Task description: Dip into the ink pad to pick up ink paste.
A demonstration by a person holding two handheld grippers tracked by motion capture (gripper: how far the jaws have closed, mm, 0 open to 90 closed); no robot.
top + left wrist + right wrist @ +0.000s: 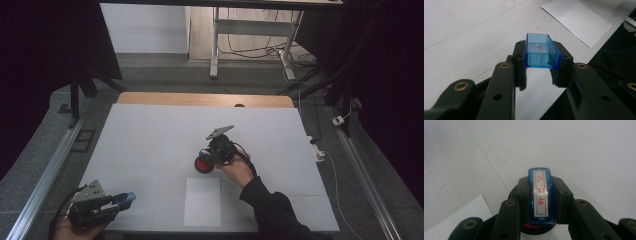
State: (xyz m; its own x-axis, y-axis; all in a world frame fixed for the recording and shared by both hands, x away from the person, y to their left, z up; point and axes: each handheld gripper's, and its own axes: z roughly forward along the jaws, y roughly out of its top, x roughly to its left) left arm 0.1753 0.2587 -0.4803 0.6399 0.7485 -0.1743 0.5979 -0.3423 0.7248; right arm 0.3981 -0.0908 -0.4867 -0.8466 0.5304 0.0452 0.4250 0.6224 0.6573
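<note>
The left gripper (127, 197) sits at the near left corner of the white tabletop (150, 135), held low by the person's left hand (75, 230). Its jaws are pinching a clear blue plastic cap (541, 53), an open box-shaped piece, by its two long side walls; in the left gripper view the cap sits level between the black fingertips (520, 58) with its open side up, and the tabletop shows through its bottom. In the high view the same cap appears as a small blue piece at the tip of the left gripper.

The right gripper (207, 159) is near the middle of the tabletop, held by the person's right hand (237, 170) with a dark sleeve (272, 210) behind it. Its jaws are pressed onto a blue stamp (541, 197), gripping it by the narrow sides. In the right gripper view the stamp's top faces the camera: a white label with a red frame and red characters. Under the stamp lies a round red ink pad (203, 165) with a dark rim; the stamp is over it, though whether it touches the red surface I cannot tell.

A white sheet of paper (202, 201) lies flat on the tabletop just in front of the ink pad, nearer the person, well to the right of the left gripper. Faint red marks show on the tabletop around it
</note>
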